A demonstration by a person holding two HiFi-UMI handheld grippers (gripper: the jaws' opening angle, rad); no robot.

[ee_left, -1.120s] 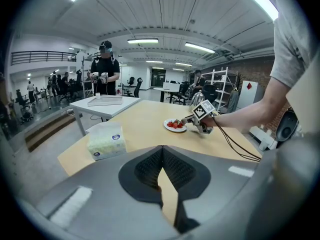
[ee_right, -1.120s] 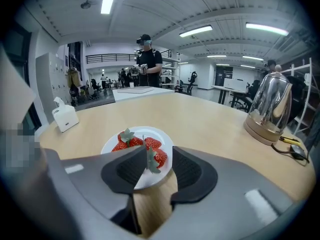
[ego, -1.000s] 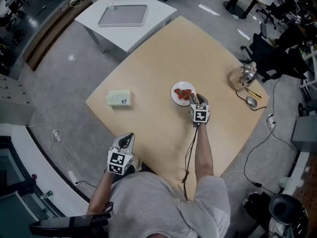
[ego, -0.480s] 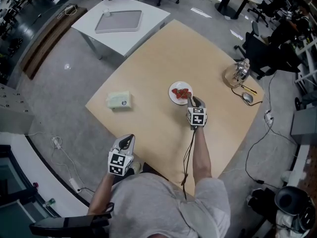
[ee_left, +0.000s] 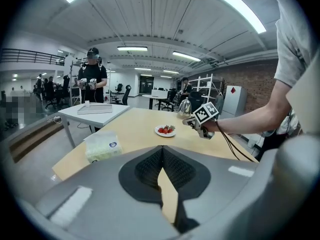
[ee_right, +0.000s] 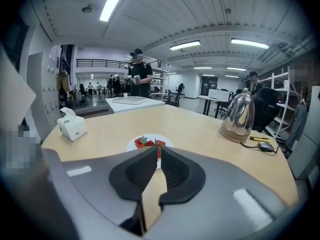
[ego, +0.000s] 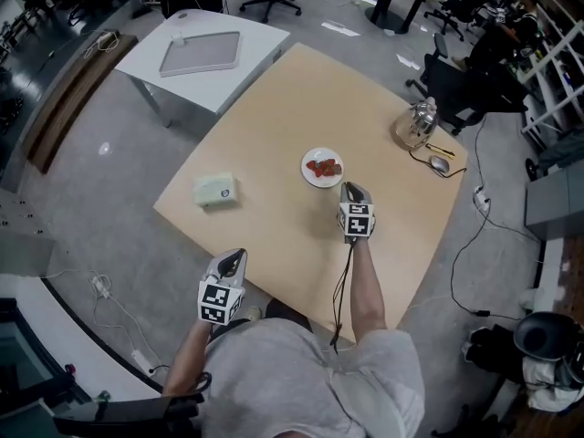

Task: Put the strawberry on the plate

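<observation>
- Looking down from your head: the strawberries sit in a red cluster on the plate, mid-table. By my read, the job is done.
- Your right gripper hangs just short of the plate's near rim. It's clear of the rim and points at the fruit.
- Your left gripper is well back at the table's near edge, close to your body.
- The tissue box lies off to the plate's left and the kettle stands well apart on the right. Neither crowds the plate.
- Left gripper view: the pads meet at their tips with nothing caught between them, so it's closed and empty. Across the table you can see the plate with its fruit, and the right gripper just beside it.
- Right gripper view: these jaws have just been closing, and now the tips all but touch. Nothing is between them. The strawberries and plate show just beyond the tips, untouched.
- Handling, if you go back in: I'd expect a strawberry to be light, soft and easy to bruise, with slightly slick skin.
- Take one across its broad shoulders just under the leaves, not at the narrow tip, where it could squirt out of the pads.
- Close only until the pads seat. A hard squeeze would likely crush it.
</observation>
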